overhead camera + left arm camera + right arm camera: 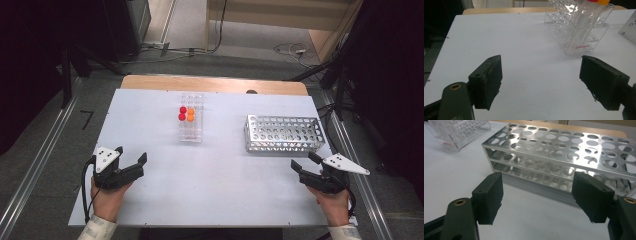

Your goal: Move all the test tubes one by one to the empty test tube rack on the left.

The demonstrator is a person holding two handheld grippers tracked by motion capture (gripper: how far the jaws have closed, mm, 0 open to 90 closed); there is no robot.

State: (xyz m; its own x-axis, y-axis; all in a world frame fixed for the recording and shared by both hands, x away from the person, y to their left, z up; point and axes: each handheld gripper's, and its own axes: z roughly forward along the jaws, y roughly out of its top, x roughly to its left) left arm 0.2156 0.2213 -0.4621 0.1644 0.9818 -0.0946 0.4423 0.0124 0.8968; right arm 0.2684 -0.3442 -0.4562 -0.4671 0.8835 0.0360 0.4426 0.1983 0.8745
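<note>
Grey floor runs all around a big white table (210, 175), and metal rails lie on the floor at both sides; a strip of brown wood shows along the far edge of the table; on the right part of the table sits a shiny metal rack (283, 133) full of round holes, and its holes look bare; near the middle, toward the far side, stands a see-through plastic rack (192, 125), smaller than the metal one and well apart from it; small tubes stand in the plastic rack, two with red caps (182, 113) on the left and two with orange caps (190, 115) just beside them on the right; at the near left corner a hand holds the left gripper (132, 156), which sits low over the table and points toward the plastic rack; its two black jaws are wide apart with nothing but white table between them; at the near right corner the other hand holds the right gripper (305, 160), which points at the metal rack close in front of it; its jaws are wide apart too and hold nothing; both grippers are apart from the racks and touch neither.
</note>
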